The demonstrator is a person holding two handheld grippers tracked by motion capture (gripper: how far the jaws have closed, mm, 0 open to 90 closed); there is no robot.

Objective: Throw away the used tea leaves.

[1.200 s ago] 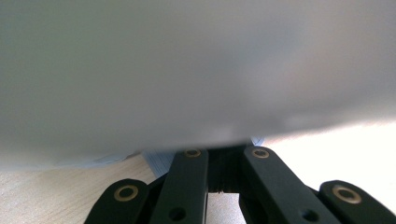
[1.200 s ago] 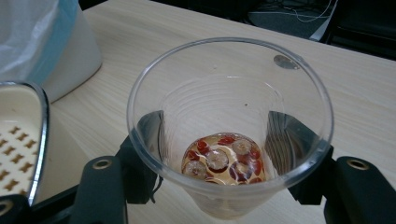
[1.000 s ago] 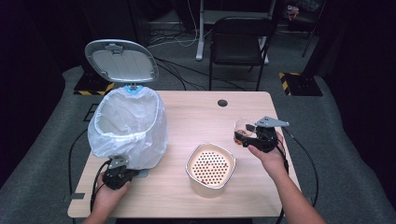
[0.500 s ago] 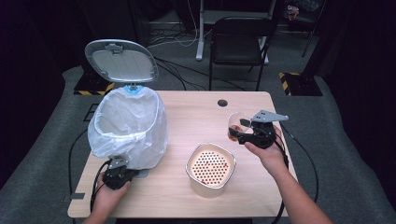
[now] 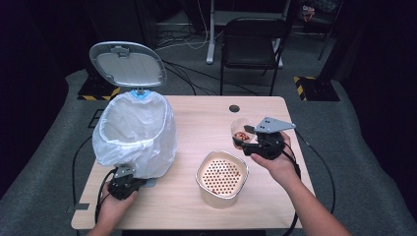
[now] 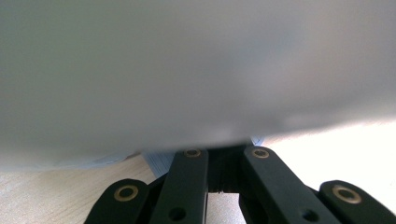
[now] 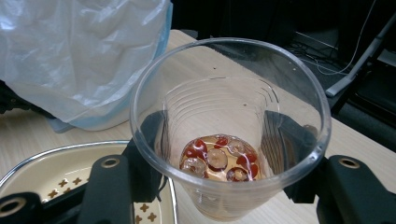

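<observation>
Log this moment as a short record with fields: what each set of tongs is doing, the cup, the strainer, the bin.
right tongs: closed on the clear plastic cup, raised above the table
clear plastic cup: upright, holds red and pale bits in a little liquid
left tongs: shut, at the foot of the bagged bin
perforated strainer bowl: on the table, below-left of the cup in the high view
bagged bin: white liner, lid standing open

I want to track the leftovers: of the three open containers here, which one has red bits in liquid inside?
The clear plastic cup held in the right gripper. The lined bin and perforated strainer bowl show no liquid.
</observation>
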